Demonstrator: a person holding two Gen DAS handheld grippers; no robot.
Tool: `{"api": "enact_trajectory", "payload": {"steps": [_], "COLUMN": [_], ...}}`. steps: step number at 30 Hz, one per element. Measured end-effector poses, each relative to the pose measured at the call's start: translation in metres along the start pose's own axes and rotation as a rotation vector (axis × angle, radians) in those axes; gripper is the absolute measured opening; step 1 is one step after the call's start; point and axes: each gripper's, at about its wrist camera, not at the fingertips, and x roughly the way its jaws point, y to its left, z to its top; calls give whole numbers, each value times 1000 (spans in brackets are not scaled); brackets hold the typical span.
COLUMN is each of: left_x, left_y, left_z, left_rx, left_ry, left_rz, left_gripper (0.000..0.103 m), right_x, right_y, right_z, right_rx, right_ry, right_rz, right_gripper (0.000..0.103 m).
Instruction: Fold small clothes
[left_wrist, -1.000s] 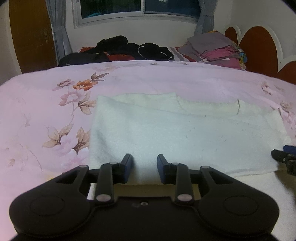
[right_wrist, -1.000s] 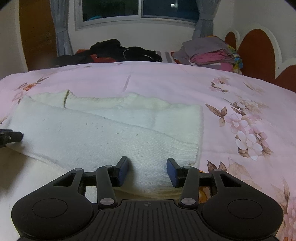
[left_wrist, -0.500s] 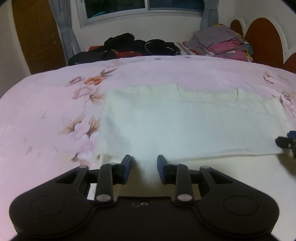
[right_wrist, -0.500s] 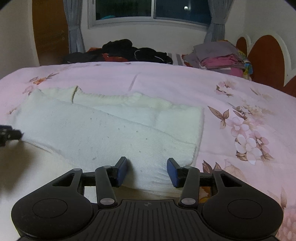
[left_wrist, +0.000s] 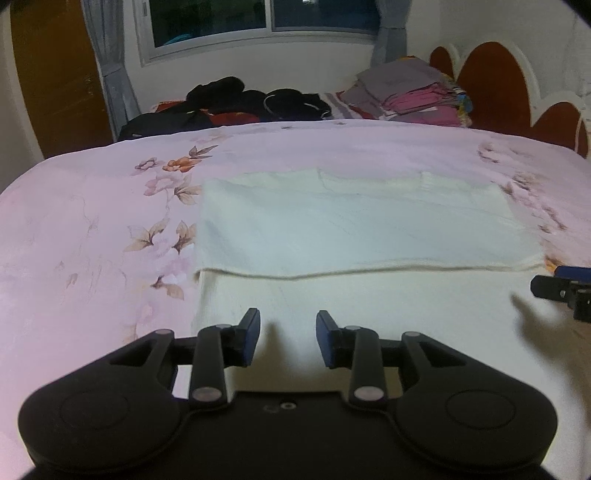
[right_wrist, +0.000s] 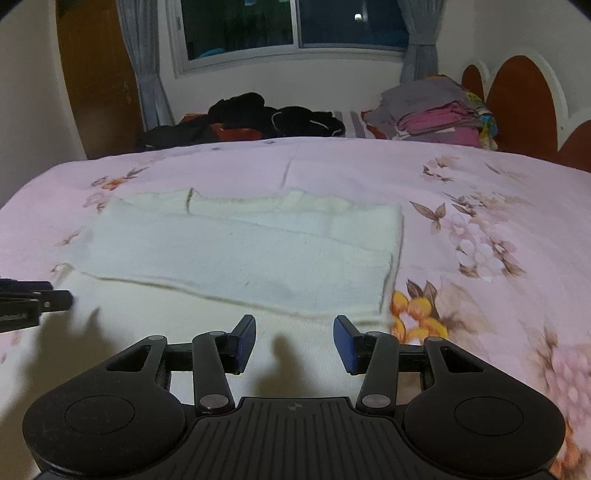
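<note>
A cream-white knitted garment (left_wrist: 351, 236) lies flat on the pink floral-print bed (left_wrist: 92, 229), its folded edge running left to right. The left tongs (left_wrist: 287, 338) and right tongs (right_wrist: 294, 343) hover over its near part, both spread apart, gripping nothing.

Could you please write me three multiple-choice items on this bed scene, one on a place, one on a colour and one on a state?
1. Where is the stack of folded clothes?
A. at the far end of the bed, right of the dark pile
B. on the cream garment
C. on the floor by the door

2. What colour is the garment being folded?
A. black
B. cream white
C. red

3. How does the left gripper stand?
A. shut on the garment
B. open, holding nothing
C. shut on the bedsheet

Answers:
1 A: the stack sits by the headboard, right of the dark clothes pile.
2 B: the knit looks cream against the pink floral bedsheet.
3 B: its jaws stand apart with cloth visible between them; the right gripper is open too.
</note>
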Motion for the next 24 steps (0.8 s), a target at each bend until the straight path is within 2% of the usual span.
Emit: {"api": "enact_trajectory", "payload": {"steps": [9,15,19,24], "left_x": [-59,-92,-106,-119], "left_y": [10,22,24,34], "left_z": [-43,-76,-98,-120], "left_rx": [29,58,91,77], "left_ry": [-25,-23,-12,9], "left_rz": [-60,-93,-102,-114], "left_gripper": [53,60,61,61], "right_x": [-73,-116,-139,-157], "right_y": [33,48,57,58], "right_z": [-50,-88,-111,-134], "right_rx": [-21,-25,-27,-17], "right_ry": [-1,9,22,35], "right_rz": [6,-5,-16,-40], "right_gripper": [47,47,47,47]}}
